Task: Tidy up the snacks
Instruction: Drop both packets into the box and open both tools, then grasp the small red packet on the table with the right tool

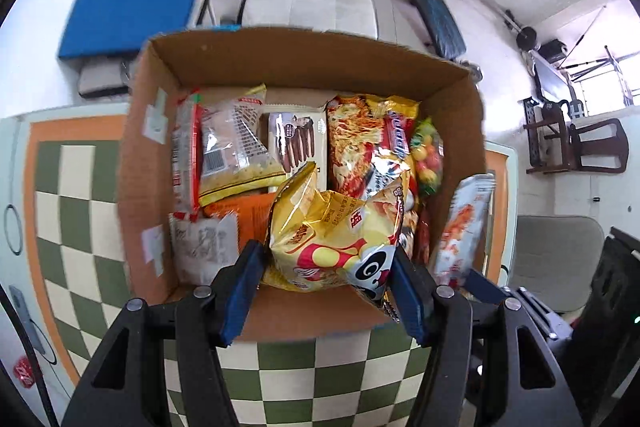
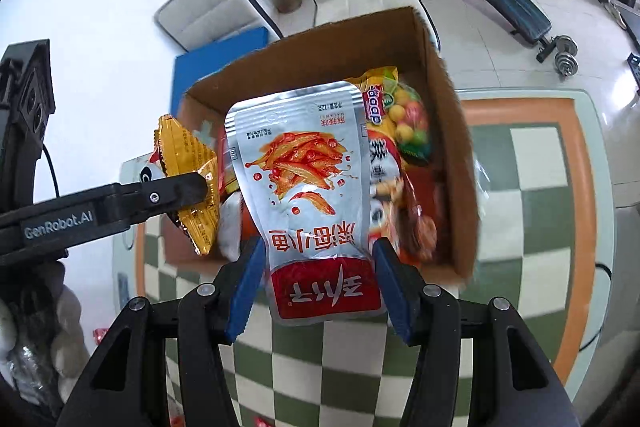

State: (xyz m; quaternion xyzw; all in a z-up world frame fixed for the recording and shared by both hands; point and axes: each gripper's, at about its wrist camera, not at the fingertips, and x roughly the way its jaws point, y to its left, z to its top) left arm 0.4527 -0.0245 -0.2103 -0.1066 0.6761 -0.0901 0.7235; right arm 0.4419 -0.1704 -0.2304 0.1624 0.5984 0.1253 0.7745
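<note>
Both grippers are loaded over the box [image 1: 304,63], left gripper [image 1: 326,283] pinching the chip bag [image 1: 336,231] and right gripper [image 2: 316,283] pinching the silver pouch [image 2: 304,163], so I'd lower each into a gap before letting go, not drop on top.

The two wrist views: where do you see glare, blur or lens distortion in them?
Left wrist view: glare on the yellow chip bag held by the left gripper; cardboard box rim slightly smeared; table edges bowed by the fisheye. Right wrist view: the silver fish snack pouch in the right gripper is sharp, while the box's right wall is blurred.
</note>
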